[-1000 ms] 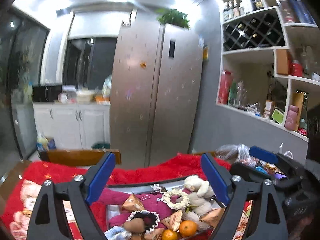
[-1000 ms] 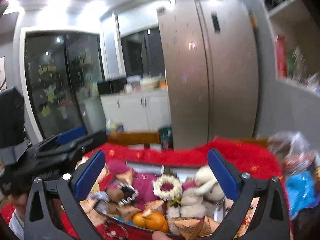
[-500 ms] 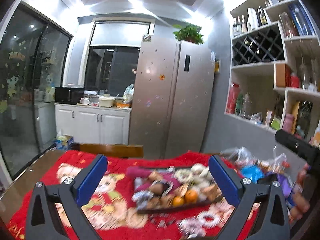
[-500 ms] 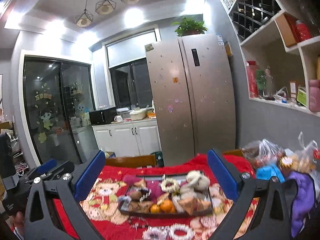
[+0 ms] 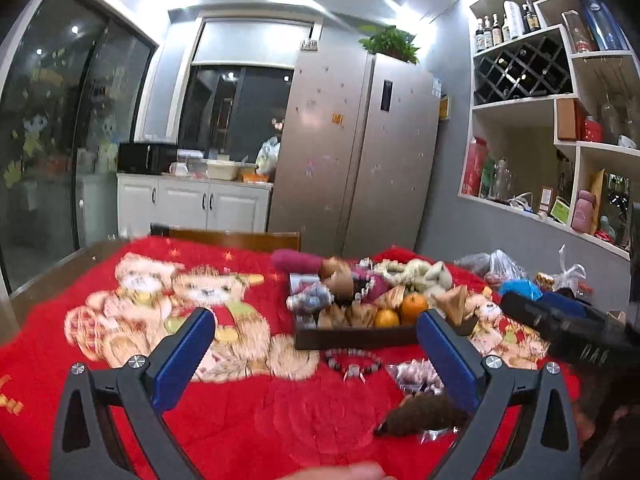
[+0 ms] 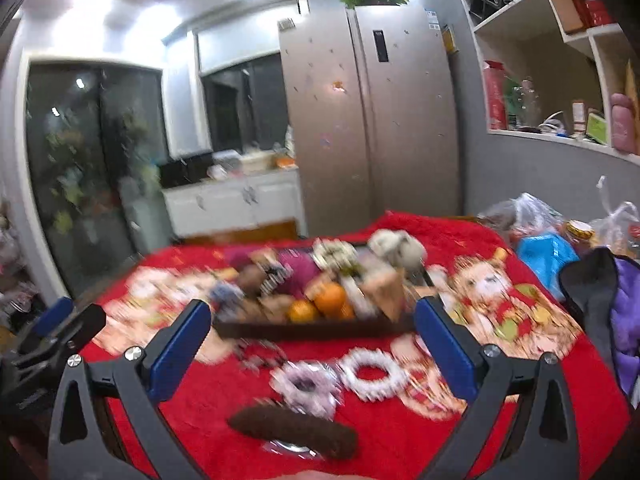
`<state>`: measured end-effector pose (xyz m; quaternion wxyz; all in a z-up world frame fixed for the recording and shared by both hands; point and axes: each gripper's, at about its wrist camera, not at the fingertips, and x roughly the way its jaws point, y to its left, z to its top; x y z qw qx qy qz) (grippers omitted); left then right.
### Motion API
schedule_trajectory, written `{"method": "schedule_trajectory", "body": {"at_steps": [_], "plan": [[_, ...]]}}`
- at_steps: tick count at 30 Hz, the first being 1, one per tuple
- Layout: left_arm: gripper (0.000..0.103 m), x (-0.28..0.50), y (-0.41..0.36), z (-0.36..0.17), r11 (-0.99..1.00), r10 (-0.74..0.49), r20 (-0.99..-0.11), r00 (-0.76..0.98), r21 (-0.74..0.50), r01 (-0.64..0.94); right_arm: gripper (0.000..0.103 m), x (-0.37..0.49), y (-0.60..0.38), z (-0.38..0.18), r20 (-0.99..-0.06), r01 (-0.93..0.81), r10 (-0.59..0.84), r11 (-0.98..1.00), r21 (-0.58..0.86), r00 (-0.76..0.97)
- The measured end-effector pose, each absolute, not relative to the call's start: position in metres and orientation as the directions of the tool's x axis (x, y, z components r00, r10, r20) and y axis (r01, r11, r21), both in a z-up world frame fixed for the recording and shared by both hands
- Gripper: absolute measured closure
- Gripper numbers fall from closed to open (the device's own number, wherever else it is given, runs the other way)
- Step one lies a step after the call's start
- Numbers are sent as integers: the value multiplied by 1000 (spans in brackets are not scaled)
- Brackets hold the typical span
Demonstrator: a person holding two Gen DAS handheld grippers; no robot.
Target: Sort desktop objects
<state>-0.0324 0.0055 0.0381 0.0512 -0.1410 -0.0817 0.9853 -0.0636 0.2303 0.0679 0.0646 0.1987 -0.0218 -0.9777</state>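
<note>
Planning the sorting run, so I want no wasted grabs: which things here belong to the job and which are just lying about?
Job:
dark tray, already piled full
bead bracelet
white scrunchie
lilac scrunchie
brown fuzzy clip

Lying about:
plastic bags
blue packet
purple cloth

- A silver two-door refrigerator (image 5: 356, 152) stands against the back wall, with a green potted plant (image 5: 390, 42) on top.
- White base cabinets (image 5: 196, 204) to its left carry a black microwave (image 5: 146, 158) and bowls.
- Wall shelves (image 5: 560, 92) hold bottles above a wine rack (image 5: 520, 70).
- A dark glass sliding door (image 6: 92, 168) closes the left side.
</note>
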Motion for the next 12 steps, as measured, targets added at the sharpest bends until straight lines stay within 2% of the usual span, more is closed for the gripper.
{"method": "schedule_trajectory", "body": {"at_steps": [3,9,12], "plan": [[0,-28,1,26,-977,75,-244,-967,-212,-23,0,-60,215,48,-404,123,-110,-992,-5,-908],[0,-39,11,8,-989,88,-360,-929,-146,-37,0,-66,208,14,-467,127,-117,-992,10,-877],[0,-38,18,7,-991,102,-361,-927,-117,-63,0,-75,200,1,-513,143,-111,-989,-23,-851]]}}
